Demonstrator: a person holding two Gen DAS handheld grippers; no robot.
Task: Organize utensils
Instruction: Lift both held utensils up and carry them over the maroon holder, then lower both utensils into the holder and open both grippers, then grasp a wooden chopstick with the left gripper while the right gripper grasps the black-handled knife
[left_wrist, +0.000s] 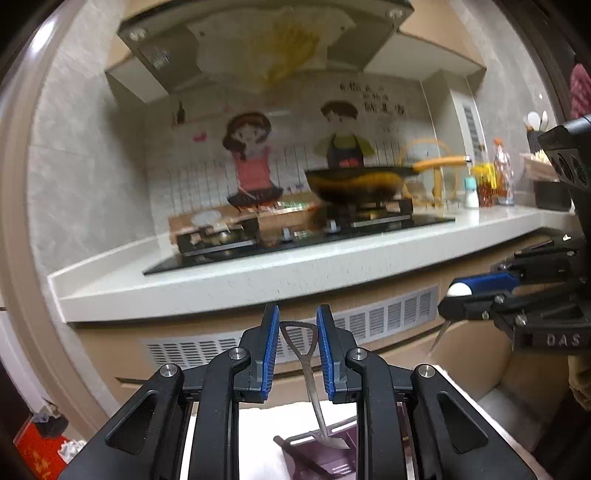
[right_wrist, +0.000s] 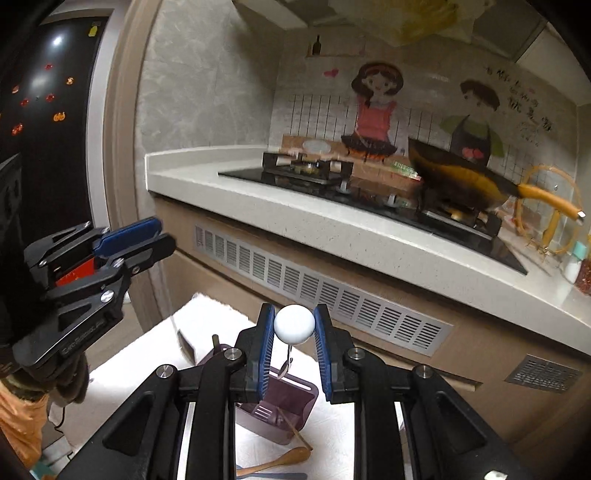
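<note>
My left gripper (left_wrist: 297, 347) is shut on a steel spatula (left_wrist: 309, 373) by its looped handle end; the blade hangs down into a purple utensil holder (left_wrist: 325, 456) on a white table. My right gripper (right_wrist: 294, 345) is shut on the white ball end (right_wrist: 294, 325) of a small spoon whose bowl (right_wrist: 285, 367) hangs above the purple holder (right_wrist: 284, 406). Each gripper shows in the other's view, the right one (left_wrist: 480, 295) at the right and the left one (right_wrist: 129, 240) at the left. A wooden spoon (right_wrist: 280, 461) lies on the table near the holder.
A white counter (left_wrist: 258, 280) carries a black gas hob (left_wrist: 295, 236) with a dark wok (left_wrist: 358, 184). Bottles and jars (left_wrist: 491, 181) stand at the counter's right. A vent grille (right_wrist: 317, 291) runs under the counter. A doorframe (right_wrist: 118, 147) stands at left.
</note>
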